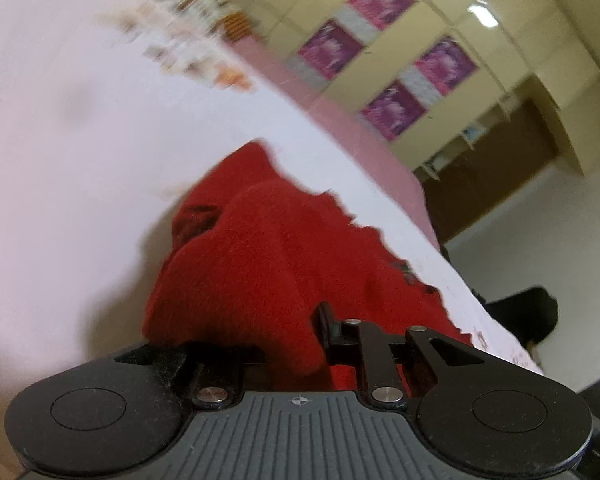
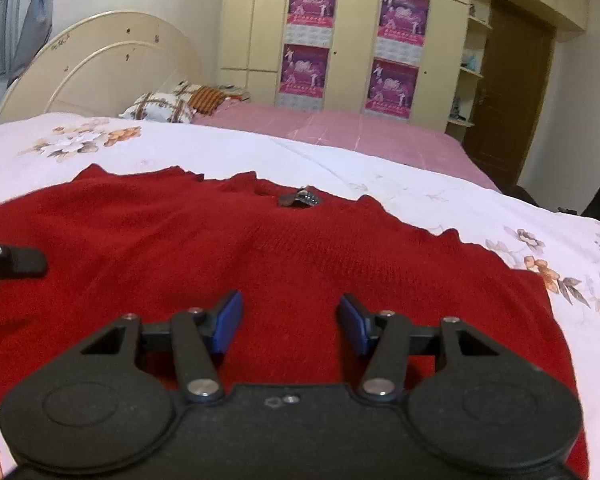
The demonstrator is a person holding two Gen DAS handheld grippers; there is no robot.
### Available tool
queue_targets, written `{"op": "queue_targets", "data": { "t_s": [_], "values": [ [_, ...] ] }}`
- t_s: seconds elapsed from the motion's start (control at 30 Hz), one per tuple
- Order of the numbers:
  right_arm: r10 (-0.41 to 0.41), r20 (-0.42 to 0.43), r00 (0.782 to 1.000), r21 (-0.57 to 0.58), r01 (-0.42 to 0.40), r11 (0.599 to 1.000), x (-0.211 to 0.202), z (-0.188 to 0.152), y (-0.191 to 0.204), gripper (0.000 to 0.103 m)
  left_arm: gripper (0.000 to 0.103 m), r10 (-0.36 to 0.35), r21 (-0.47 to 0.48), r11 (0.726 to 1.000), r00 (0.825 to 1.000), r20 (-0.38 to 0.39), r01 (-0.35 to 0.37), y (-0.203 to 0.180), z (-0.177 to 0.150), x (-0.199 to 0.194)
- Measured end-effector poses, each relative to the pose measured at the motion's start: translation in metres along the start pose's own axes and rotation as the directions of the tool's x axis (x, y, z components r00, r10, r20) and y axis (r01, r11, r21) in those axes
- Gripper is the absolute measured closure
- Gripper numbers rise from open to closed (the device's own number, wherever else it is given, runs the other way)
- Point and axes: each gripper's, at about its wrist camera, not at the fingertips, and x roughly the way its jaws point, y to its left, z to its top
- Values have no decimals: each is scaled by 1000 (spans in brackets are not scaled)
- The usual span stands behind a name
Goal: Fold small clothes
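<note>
Sweater (image 2: 260,264) lies flat on bed (image 2: 340,160) in right view only; right gripper (image 2: 290,322) spread wide above it, left gripper (image 1: 260,344) clamps bunched knit.

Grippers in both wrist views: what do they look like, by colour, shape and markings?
Both share a matte black build: two round discs at the base corners, angular link arms and silver pivot pins. The right gripper has blue finger pads. The left gripper has a ribbed grey plate with a small crosshair mark; its pads are hidden in red fabric. No cables or sleeves show.

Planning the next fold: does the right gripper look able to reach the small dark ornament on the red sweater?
Probably yes. The right gripper is open over the red sweater, and only flat knit lies between it and the ornament.
</note>
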Motion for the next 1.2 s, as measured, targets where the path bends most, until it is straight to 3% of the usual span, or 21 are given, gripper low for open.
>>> {"op": "queue_targets", "data": {
  "t_s": [0.07, 0.13, 0.27, 0.37, 0.47, 0.6, 0.7, 0.8, 0.83, 0.87, 0.9, 0.93, 0.97, 1.07, 1.2],
  "values": [
    [2, 5, 1000, -1, -2, 1000, -2, 0, -1, 50, 93, -25, 77, 997, 999, 29, 23, -17, 4, -8],
    [19, -2, 1000, 27, -19, 999, -6, 3, -5, 50, 93, -54, 160, 986, 998, 41, 47, -37, 7, -12],
    [56, 36, 998, 183, -61, 981, -26, 12, -38, 50, 93, -131, 327, 938, 991, 23, 117, -85, 5, -10],
    [40, 57, 998, 251, -53, 966, -46, 9, -65, 50, 93, -208, 416, 886, 977, -42, 207, -127, -8, -2],
    [-10, 46, 999, 288, -4, 958, -69, -3, -99, 50, 93, -281, 489, 816, 950, -135, 310, -170, -33, 8],
    [-61, 13, 998, 380, 51, 924, -94, -24, -144, 50, 93, -291, 561, 726, 917, -273, 398, -212, -78, 26],
    [-79, -16, 997, 421, 78, 904, -108, -43, -162, 50, 92, -170, 583, 733, 924, -341, 350, -216, -102, 47],
    [-68, -28, 997, 449, 73, 890, -119, -55, -171, 50, 91, -163, 601, 722, 928, -334, 343, -213, -102, 38],
    [-61, -21, 998, 467, 64, 882, -122, -56, -173, 50, 82, -166, 614, 711, 930, -329, 344, -216, -102, 31],
    [-51, -12, 999, 489, 51, 871, -126, -57, -175, 50, 62, -169, 623, 700, 929, -331, 349, -220, -100, 23],
    [-40, -4, 999, 509, 36, 860, -127, -55, -175, 50, 48, -180, 621, 696, 925, -336, 361, -219, -97, 14],
    [-22, 11, 1000, 531, 13, 847, -130, -53, -176, 49, 23, -194, 619, 696, 925, -327, 364, -217, -92, 4],
    [-4, 25, 1000, 542, -10, 840, -132, -50, -176, 49, 14, -205, 624, 694, 929, -307, 359, -216, -91, -8],
    [46, 51, 998, 547, -66, 834, -134, -42, -175, 41, 14, -221, 614, 705, 933, -284, 354, -205, -76, -34],
    [116, 53, 992, 575, -126, 809, -119, -31, -172, 38, 14, -159, 594, 766, 968, -193, 244, -174, -43, -32]
  ]
}}
